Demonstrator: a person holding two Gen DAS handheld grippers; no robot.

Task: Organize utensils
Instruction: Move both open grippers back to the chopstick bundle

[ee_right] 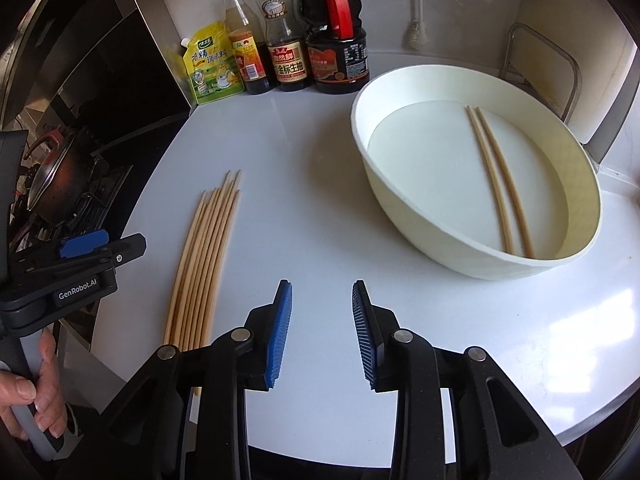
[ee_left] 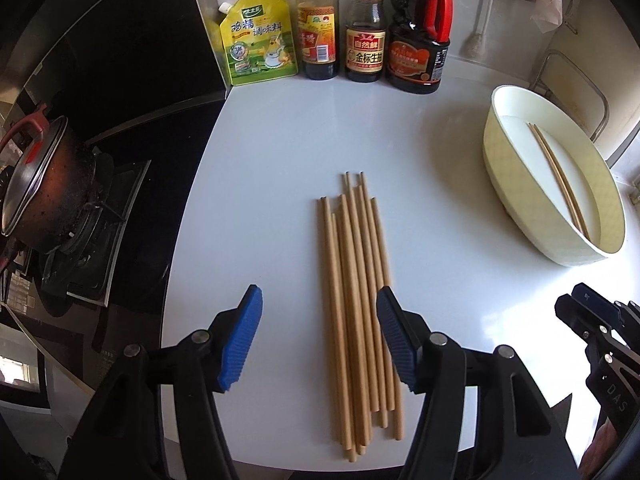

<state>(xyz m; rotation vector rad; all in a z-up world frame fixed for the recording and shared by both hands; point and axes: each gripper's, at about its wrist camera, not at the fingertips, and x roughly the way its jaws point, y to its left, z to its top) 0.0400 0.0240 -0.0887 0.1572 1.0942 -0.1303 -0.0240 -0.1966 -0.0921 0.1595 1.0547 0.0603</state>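
Observation:
Several wooden chopsticks [ee_left: 352, 292] lie in a loose bundle on the white counter [ee_left: 280, 152], pointing away from me. My left gripper [ee_left: 318, 338] is open and hovers over their near half, one finger on each side, holding nothing. The bundle also shows in the right wrist view [ee_right: 204, 260], left of my right gripper [ee_right: 322, 334], which is open and empty above bare counter. A cream oval tub [ee_right: 400, 200] stands ahead and right of it, with two chopsticks [ee_right: 500, 184] lying inside. The tub also shows in the left wrist view [ee_left: 516, 184].
A seasoning pouch [ee_left: 260, 44] and three sauce bottles [ee_left: 366, 28] line the back wall. A black stove with a lidded pot [ee_left: 40, 184] sits left of the counter. A metal rack [ee_right: 540, 64] stands behind the tub.

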